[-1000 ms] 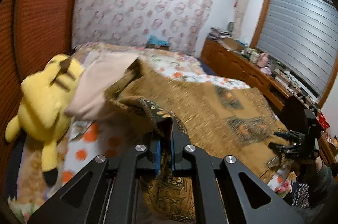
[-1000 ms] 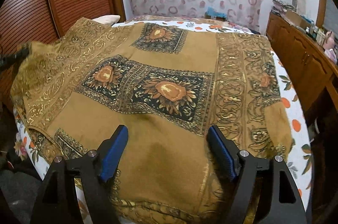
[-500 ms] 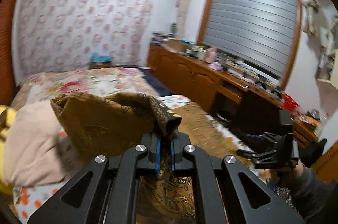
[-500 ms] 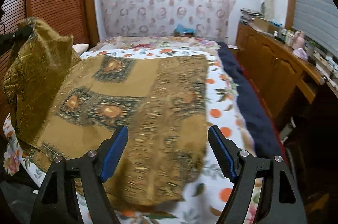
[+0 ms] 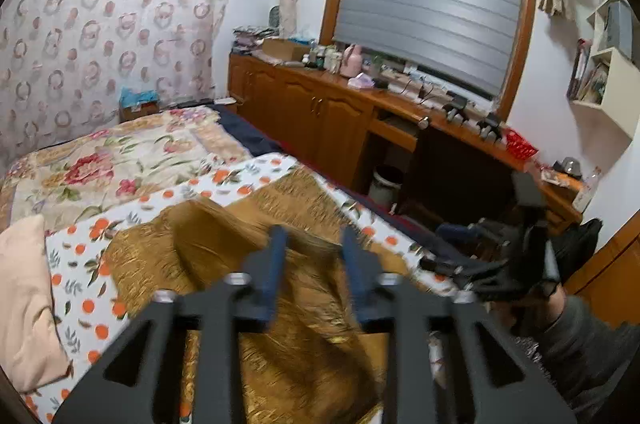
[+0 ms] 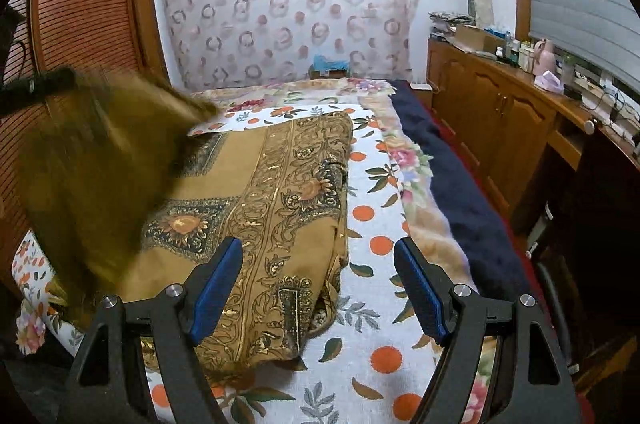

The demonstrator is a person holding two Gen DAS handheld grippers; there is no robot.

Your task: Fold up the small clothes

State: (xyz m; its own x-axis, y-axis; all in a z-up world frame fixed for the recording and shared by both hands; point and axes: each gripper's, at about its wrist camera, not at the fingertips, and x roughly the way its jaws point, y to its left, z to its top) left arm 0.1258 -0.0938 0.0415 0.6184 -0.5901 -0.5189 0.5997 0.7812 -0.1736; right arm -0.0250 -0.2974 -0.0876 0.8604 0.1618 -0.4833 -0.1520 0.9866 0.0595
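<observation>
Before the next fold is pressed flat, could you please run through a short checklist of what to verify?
1. Left gripper has let go; jaws have just been opening, apart, nothing pinched: ok.
2. Right gripper open and empty: ok.
3. Gold-brown patterned cloth on the orange-dotted white bedsheet: ok.
4. Thrown-over flap settled: not ok, blurred in the air.
5. Edges aligned: cannot tell.

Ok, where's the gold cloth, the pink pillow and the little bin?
gold cloth (image 6: 280,192), right wrist view, patterned border.
pink pillow (image 5: 24,304), left wrist view, its middle.
little bin (image 5: 386,180), left wrist view, its rim.
</observation>
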